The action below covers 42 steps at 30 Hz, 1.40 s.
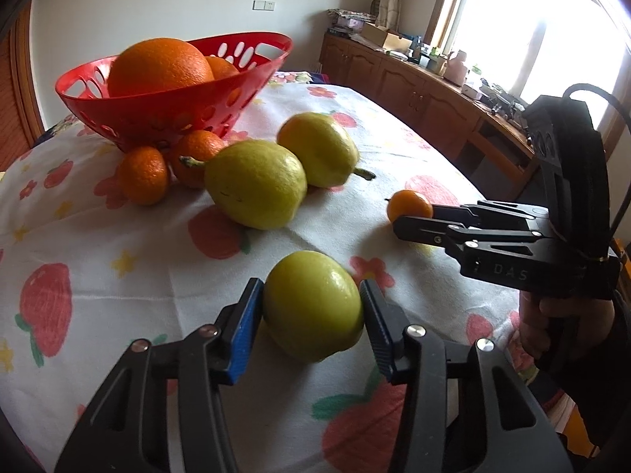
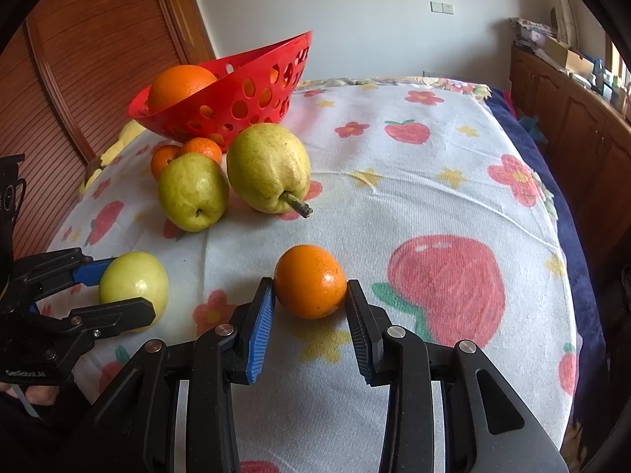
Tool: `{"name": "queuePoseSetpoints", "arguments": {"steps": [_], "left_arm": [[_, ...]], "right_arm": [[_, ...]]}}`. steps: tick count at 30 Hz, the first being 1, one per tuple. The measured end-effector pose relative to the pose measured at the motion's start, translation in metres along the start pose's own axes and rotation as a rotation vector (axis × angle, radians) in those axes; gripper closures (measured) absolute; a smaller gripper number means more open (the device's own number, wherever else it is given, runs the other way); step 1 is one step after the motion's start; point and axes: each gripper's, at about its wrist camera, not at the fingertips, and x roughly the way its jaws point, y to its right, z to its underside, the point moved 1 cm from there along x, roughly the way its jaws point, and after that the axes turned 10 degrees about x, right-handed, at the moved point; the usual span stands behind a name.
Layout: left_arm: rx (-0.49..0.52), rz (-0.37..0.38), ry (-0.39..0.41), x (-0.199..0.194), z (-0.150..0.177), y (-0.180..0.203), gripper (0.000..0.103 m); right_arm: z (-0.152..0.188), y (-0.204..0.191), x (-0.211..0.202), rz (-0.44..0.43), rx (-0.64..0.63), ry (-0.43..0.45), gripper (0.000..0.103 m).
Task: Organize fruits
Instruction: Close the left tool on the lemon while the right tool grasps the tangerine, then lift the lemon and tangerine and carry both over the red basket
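Fruits on tablecloth [image 2: 414, 205]: left gripper [image 1: 312, 307] fingers clamp yellow-green pear [image 1: 313, 305]; right gripper [image 2: 309, 307] fingers bracket small orange [image 2: 309, 280], contact both sides.

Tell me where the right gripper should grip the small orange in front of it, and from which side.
Grip the small orange across its widest middle, coming in level from the near side, as the right gripper is lined up now. It is round and sits alone on the cloth, so both sides are free for the fingers.
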Motion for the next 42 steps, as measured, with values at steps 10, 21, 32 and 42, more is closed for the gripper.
{"name": "queuePoseSetpoints", "arguments": {"steps": [10,21,32,42], "left_arm": [[0.004,-0.012,0.071,-0.028,-0.022,-0.020,0.054],[0.041,-0.057,0.166,-0.061,-0.060,-0.045,0.054],[0.056,-0.136,0.238,-0.080,-0.094,-0.083,0.054],[0.029,-0.192,0.270,-0.081,-0.115,-0.125,0.054]], "right_arm": [[-0.016,-0.006,-0.011,-0.009,-0.020,0.022,0.067],[-0.052,-0.021,-0.025,-0.029,-0.067,0.079,0.067],[-0.092,-0.045,-0.025,-0.056,-0.136,0.125,0.067],[-0.128,-0.071,-0.015,-0.081,-0.205,0.162,0.067]]}}
